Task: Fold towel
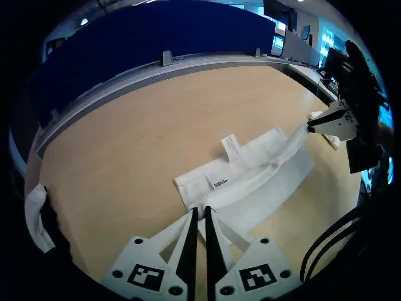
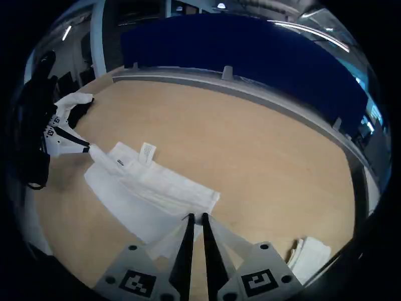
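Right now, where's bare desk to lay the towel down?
Bare: the wide desk stretch between the towel and the blue partition. Crowded: both towel ends, where the left gripper and right gripper pinch it, spare cloths nearby.

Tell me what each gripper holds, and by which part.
Both hold the white towel: the left gripper pinches one end, the right gripper the opposite end.

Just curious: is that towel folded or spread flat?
Partly folded: the towel lies doubled, one layer over another, ends pinched by left tool and right tool.
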`<state>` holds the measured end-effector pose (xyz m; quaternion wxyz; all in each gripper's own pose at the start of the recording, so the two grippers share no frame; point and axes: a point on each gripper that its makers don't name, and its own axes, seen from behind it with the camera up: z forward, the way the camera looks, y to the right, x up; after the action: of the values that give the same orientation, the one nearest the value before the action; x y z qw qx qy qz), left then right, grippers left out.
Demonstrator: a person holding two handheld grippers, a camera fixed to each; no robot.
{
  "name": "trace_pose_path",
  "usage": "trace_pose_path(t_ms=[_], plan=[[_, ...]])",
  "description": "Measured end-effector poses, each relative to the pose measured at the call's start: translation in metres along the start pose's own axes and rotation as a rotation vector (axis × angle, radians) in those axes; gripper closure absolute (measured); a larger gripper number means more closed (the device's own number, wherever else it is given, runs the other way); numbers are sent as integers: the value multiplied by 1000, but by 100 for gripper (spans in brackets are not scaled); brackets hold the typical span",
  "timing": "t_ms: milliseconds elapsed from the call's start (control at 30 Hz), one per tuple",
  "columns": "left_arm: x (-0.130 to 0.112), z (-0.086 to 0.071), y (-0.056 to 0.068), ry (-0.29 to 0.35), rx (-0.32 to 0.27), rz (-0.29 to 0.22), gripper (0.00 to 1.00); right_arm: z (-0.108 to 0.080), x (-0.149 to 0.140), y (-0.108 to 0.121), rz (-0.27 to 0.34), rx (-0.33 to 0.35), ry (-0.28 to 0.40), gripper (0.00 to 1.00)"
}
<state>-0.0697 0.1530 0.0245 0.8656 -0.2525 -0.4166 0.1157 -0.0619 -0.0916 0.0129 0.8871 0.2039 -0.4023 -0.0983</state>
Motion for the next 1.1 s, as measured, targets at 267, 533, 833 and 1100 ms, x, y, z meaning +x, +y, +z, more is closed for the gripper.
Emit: trace_pose_path(t_ms=[267,533,833,1100], plan=[[2,27,-11,5,32,-27,89,28,-7,6,34,-22,-15,87],[3,39,-17,11,65,-28,78,36,-8,12,41,-63,-9,80],[3,35,-20,8,77,-46,44,36,-6,21,42,-105,3,29],[-1,28,-18,9,66,-60,10,32,-6,21,66,-100,11,13]])
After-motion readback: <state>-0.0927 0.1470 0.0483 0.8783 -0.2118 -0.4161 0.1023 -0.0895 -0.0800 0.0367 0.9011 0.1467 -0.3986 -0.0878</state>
